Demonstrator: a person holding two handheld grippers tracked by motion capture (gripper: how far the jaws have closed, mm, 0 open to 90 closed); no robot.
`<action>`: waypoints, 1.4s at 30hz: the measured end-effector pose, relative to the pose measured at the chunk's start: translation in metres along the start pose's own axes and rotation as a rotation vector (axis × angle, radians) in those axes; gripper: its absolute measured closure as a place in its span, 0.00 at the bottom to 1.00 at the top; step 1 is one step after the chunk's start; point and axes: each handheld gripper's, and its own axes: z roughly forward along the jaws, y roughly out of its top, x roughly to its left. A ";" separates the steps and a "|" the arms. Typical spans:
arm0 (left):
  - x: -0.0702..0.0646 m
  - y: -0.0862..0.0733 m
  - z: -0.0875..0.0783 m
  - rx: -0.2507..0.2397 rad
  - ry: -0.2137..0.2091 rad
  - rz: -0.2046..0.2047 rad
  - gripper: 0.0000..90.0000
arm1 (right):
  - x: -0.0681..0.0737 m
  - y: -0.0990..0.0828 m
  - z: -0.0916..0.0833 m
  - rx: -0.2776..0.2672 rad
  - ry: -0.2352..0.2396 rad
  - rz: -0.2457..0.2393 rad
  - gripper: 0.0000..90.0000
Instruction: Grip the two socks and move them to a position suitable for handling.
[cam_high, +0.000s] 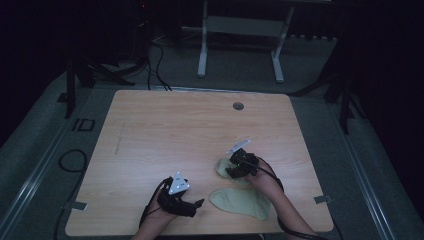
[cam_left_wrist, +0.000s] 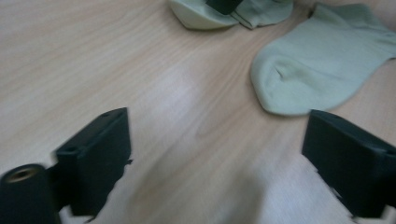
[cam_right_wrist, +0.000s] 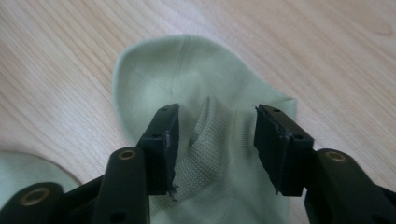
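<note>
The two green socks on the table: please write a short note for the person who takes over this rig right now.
Left gripper: jaws wide open, nothing between them, low over bare table, pointing toward the near sock.
Right gripper: jaws partly open, straddling a raised fold of the far sock; the pads do not press on it.
Things: both socks lie on the wooden table at the person's right, close together; the near one lies flat, the far one is bunched under the right gripper.
Done: nothing visibly paired or folded yet.
Left: probably grip the far sock and bring the two together.
</note>
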 end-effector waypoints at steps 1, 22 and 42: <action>0.000 0.004 0.002 0.005 0.005 0.007 0.16 | 0.000 0.000 -0.001 -0.004 0.000 0.003 0.54; 0.000 0.091 0.073 0.054 -0.005 0.140 0.93 | 0.005 -0.021 -0.013 -0.037 0.019 0.076 0.58; 0.011 0.078 0.097 0.144 0.024 0.181 0.99 | -0.004 -0.022 -0.030 -0.062 0.003 0.121 0.90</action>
